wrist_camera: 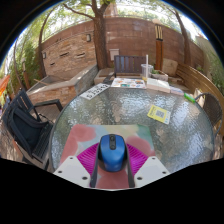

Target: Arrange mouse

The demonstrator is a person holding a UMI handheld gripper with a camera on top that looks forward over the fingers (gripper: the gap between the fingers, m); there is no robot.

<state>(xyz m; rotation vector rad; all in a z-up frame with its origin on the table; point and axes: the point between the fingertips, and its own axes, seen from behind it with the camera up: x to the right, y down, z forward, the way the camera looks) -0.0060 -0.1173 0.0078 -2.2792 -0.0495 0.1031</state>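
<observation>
Mouse (pixel 112 152) sits clamped between my tongs (pixel 112 160), both pink pads (pixel 88 158) pressing its sides, so I can place it on the glass table (pixel 120 120).

Mouse (pixel 112 152) sat between the gripper (pixel 112 163) fingers on a round table (pixel 150 135), card (pixel 159 114) beyond to the right, chair (pixel 27 125) at left.

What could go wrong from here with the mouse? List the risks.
1. The blue mouse sits between the gripper's pink pads; whether both press on it is unclear, so it may slip when lifted.
2. The round glass table looks smooth, so a dropped mouse could slide.
3. The yellow paper lies ahead and could be nudged.
</observation>
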